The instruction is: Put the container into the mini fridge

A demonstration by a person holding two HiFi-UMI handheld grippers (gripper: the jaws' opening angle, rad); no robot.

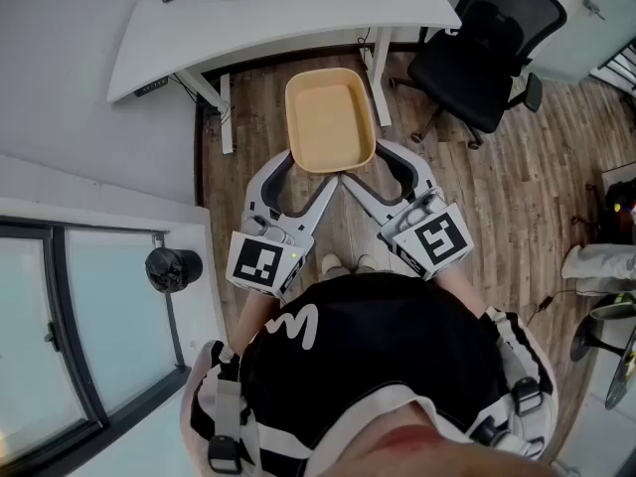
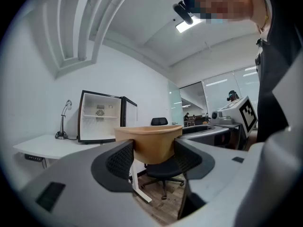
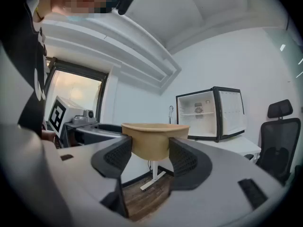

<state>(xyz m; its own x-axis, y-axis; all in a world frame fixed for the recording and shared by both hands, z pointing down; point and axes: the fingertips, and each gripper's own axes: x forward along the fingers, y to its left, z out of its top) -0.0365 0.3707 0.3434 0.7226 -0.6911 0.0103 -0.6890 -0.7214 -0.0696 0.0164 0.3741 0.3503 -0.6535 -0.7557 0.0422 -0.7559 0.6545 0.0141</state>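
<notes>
A tan, empty rectangular container point(image 1: 330, 119) hangs in the air over the wooden floor, carried by both grippers at its near end. My left gripper point(image 1: 303, 174) has its jaws set wide round the near left corner, and its pads press on the container point(image 2: 151, 143). My right gripper point(image 1: 373, 167) clamps the near right corner of the container point(image 3: 154, 141) the same way. The mini fridge point(image 2: 102, 122) stands on a white desk with its door swung open and its white inside bare; it also shows in the right gripper view as the fridge point(image 3: 210, 115).
The white desk point(image 1: 278, 18) runs across ahead of me, with a small lamp point(image 2: 64, 122) beside the fridge. A black office chair point(image 1: 482, 53) stands to the right of the desk. A glass partition point(image 1: 60, 336) lies at my left.
</notes>
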